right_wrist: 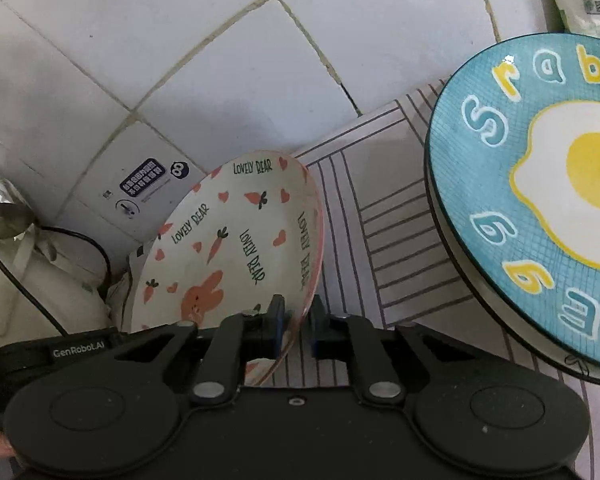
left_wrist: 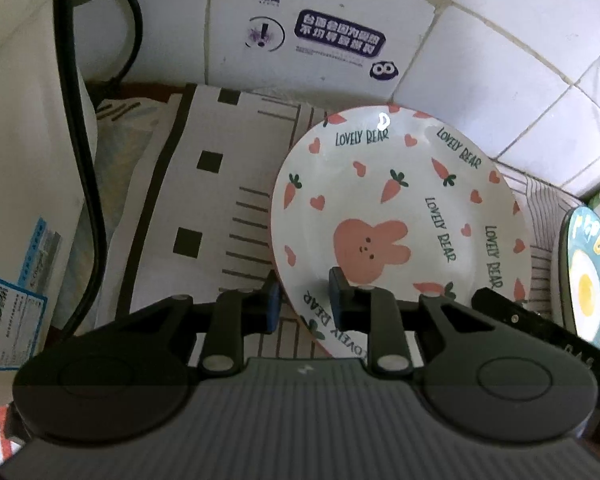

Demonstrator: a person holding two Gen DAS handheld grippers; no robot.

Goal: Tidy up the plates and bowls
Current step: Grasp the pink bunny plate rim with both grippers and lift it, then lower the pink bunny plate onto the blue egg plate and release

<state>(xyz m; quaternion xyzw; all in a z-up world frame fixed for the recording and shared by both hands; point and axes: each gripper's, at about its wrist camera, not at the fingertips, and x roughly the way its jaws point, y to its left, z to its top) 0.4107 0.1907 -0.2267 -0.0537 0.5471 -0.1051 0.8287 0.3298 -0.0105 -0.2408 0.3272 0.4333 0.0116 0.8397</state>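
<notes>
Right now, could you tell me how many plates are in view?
2: the carrot plate gripped at its rim, and the blue egg plate to its right on the striped cloth. Others may be out of view.

Patterned cloth (left_wrist: 204,208) w/ 2 plates (left_wrist: 400,208) (right_wrist: 540,200)

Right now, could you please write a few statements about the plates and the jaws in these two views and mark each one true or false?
1. Both grippers grip the white round plate with the pink rabbit by its rim. True: left gripper, right gripper.
2. The blue round plate with the fried egg is held in the right jaws. False: no gripper touches it.
3. The rabbit plate reads "LOVELY BEAR". True.
4. The wall behind is bare brick. False: it is white tile.
5. The plates lie over a striped cloth. True.
</notes>
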